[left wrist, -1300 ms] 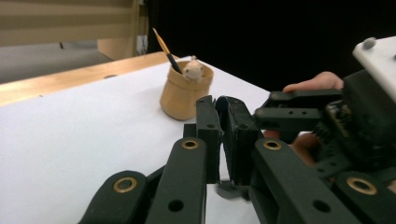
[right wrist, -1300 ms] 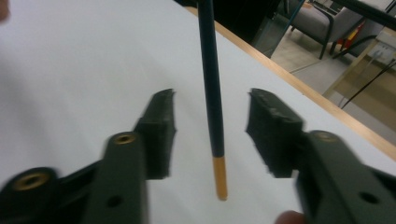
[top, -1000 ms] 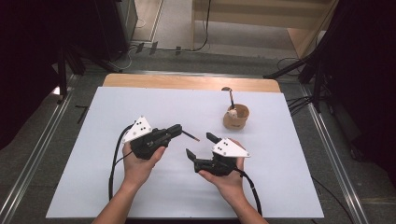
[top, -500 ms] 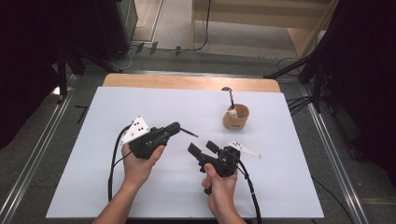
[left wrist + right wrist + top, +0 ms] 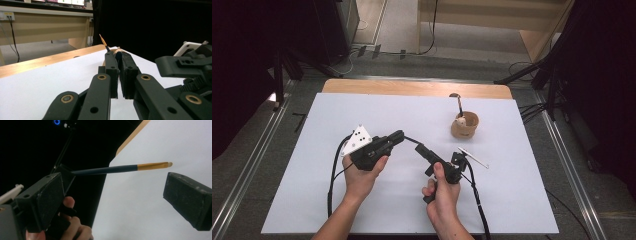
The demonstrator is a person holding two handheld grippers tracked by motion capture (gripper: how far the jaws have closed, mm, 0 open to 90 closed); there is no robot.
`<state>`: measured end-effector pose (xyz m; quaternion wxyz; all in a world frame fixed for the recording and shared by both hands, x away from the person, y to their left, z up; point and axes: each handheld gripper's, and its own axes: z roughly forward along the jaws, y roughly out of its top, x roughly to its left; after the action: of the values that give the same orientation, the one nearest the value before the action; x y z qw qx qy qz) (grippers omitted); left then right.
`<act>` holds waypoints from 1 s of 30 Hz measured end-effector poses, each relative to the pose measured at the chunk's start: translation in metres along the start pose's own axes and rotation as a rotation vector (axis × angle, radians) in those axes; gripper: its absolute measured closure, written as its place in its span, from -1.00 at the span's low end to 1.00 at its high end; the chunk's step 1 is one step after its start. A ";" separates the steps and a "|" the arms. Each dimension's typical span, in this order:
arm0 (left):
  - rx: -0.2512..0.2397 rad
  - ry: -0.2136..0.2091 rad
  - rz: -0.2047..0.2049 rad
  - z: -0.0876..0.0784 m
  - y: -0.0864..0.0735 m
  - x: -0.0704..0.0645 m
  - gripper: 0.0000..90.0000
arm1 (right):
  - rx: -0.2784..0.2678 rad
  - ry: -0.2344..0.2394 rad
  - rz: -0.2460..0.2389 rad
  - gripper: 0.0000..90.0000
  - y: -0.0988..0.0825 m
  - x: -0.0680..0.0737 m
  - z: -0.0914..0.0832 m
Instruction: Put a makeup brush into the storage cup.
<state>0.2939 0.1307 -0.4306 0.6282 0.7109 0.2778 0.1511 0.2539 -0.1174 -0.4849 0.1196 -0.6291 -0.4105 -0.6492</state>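
A thin brush (image 5: 411, 140) with a dark shaft and a gold end sticks out of my left gripper (image 5: 399, 135), which is shut on it and points right. In the left gripper view the jaws (image 5: 116, 53) pinch the shaft and the gold end (image 5: 103, 41) pokes up beyond them. My right gripper (image 5: 421, 150) is rolled onto its side just right of the brush's end. Its jaws stand wide open (image 5: 117, 185) and have just been closing a little. The brush (image 5: 120, 168) crosses the gap near their tips, and neither pad touches it.
A small wooden cup (image 5: 464, 126) stands at the back right of the white sheet (image 5: 362, 110), with another brush (image 5: 457, 102) upright in it. Behind the sheet runs the table's wooden far edge (image 5: 412, 87). Cables trail from both grippers toward the person.
The right hand has rolled its gripper over, so the grey plate now sits edge-on at the right, and its jaws have come up to the brush's end. The left hand has stayed still.
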 end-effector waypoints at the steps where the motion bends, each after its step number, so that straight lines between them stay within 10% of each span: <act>1: -0.002 0.002 0.001 0.000 0.000 0.000 0.93 | 0.000 0.004 0.040 -0.84 0.001 -0.001 0.001; 13: -0.015 0.002 0.008 0.000 -0.001 -0.002 0.93 | 0.023 0.002 0.219 -0.59 0.006 -0.006 0.014; 30: -0.019 -0.018 0.023 0.001 -0.002 -0.006 0.93 | 0.000 -0.023 0.346 -0.22 0.012 -0.020 0.037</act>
<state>0.2893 0.1266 -0.4323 0.6358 0.7093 0.2623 0.1545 0.2920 -0.1071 -0.5033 0.2249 -0.6978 -0.2974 -0.6116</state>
